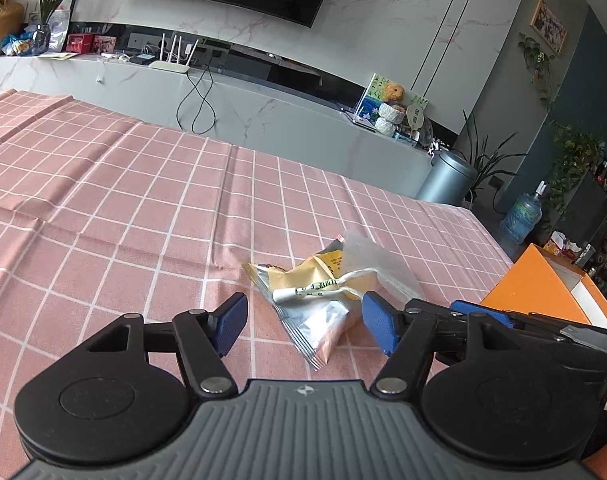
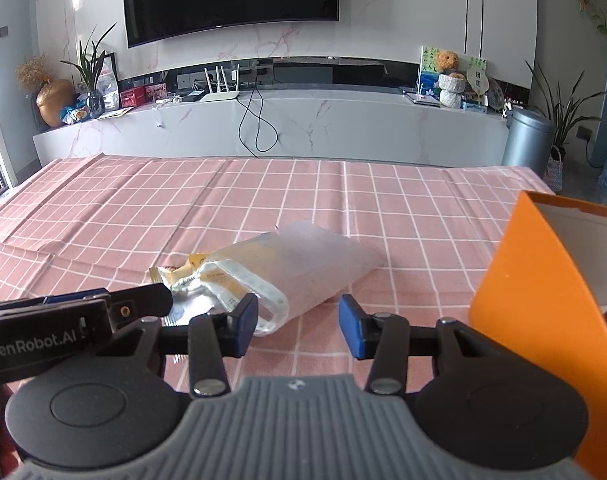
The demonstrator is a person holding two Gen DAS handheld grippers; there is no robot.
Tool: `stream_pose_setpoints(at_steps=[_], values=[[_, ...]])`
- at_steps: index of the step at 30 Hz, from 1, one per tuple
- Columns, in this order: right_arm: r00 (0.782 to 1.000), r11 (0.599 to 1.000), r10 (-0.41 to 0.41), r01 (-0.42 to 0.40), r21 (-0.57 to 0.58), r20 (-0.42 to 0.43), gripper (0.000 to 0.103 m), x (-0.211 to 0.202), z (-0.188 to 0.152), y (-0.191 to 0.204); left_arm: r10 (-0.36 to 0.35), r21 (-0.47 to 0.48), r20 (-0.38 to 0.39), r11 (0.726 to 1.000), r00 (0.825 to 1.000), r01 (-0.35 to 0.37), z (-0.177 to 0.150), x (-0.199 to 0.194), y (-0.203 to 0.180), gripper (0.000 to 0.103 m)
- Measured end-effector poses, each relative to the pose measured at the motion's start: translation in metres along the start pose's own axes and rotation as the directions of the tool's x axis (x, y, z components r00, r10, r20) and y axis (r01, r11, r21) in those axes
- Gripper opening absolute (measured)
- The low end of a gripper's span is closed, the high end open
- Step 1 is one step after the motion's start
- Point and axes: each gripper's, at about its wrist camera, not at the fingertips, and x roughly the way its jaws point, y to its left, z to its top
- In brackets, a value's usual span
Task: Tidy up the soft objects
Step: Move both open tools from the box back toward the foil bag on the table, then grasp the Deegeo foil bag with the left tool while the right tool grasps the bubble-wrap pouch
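A: Tools?
B: Left tool (image 1: 303,322) wide open over the snack packet (image 1: 315,320), holding nothing. Right tool (image 2: 298,326) partly open, empty; left pad at the translucent pouch (image 2: 303,264) mouth, contact unclear.
A: Pouch?
B: On the pink checked bench (image 2: 263,200), beside the packet; orange box (image 2: 543,300) right of it.

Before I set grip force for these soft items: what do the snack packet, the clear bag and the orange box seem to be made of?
Snack packet: thin foil-lined plastic film, glossy; silvery creases catch light.
Clear bag: soft frosted plastic, translucent; the packet shows faintly through it.
Orange box: probably matte cardboard; flat stiff wall, pale inner face.
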Motion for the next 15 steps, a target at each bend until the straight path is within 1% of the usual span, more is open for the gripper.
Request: stream_pose_setpoints(at_steps=[1, 3, 4, 5, 6, 8, 10, 12, 13, 15], values=[[1.0, 1.0, 0.008, -0.008, 0.005, -0.003, 0.038, 0.003, 0.001, -0.001, -0.002, -0.004, -0.002, 1.0, 1.0, 0.002, 0.001, 0.002, 0.001, 0.077], [1.0, 1.0, 0.027, -0.027, 0.01, -0.017, 0.023, 0.01, 0.001, -0.001, 0.005, 0.008, -0.007, 1.0, 1.0, -0.005, 0.003, 0.006, 0.0, 0.077], [0.999, 0.999, 0.033, -0.033, 0.009, -0.029, 0.005, 0.012, 0.001, -0.002, 0.009, 0.026, -0.007, 1.0, 1.0, -0.009, 0.004, 0.007, -0.002, 0.077], [0.999, 0.999, 0.031, -0.03, 0.01, -0.037, 0.0, 0.015, 0.001, -0.002, 0.01, 0.049, -0.008, 0.999, 1.0, -0.009, 0.004, 0.008, -0.003, 0.077], [0.999, 1.0, 0.024, -0.023, 0.01, -0.04, 0.0, 0.015, -0.001, -0.002, 0.007, 0.073, -0.012, 0.997, 1.0, -0.006, 0.005, 0.009, -0.006, 0.077], [0.999, 1.0, -0.016, 0.016, -0.001, -0.047, 0.0, 0.012, -0.005, -0.004, -0.009, 0.112, -0.035, 0.994, 0.999, 0.013, 0.006, 0.012, -0.009, 0.079], [0.997, 0.999, -0.051, 0.051, -0.002, -0.055, 0.0, 0.008, -0.012, -0.007, -0.015, 0.126, -0.06, 0.992, 0.998, 0.022, 0.005, 0.017, -0.009, 0.081], [0.995, 0.997, -0.081, 0.08, -0.008, -0.065, 0.0, 0.003, -0.02, -0.012, 0.001, 0.094, -0.072, 0.996, 0.997, 0.005, 0.005, 0.019, -0.005, 0.084], [0.993, 0.995, -0.101, 0.1, -0.02, -0.067, 0.0, 0.0, -0.025, -0.013, 0.007, 0.059, -0.078, 0.998, 0.997, -0.003, 0.005, 0.02, -0.001, 0.084], [0.989, 0.991, -0.128, 0.124, -0.048, -0.078, 0.0, -0.005, -0.035, -0.015, -0.013, -0.029, -0.089, 1.0, 0.996, 0.011, 0.005, 0.022, 0.008, 0.085]])
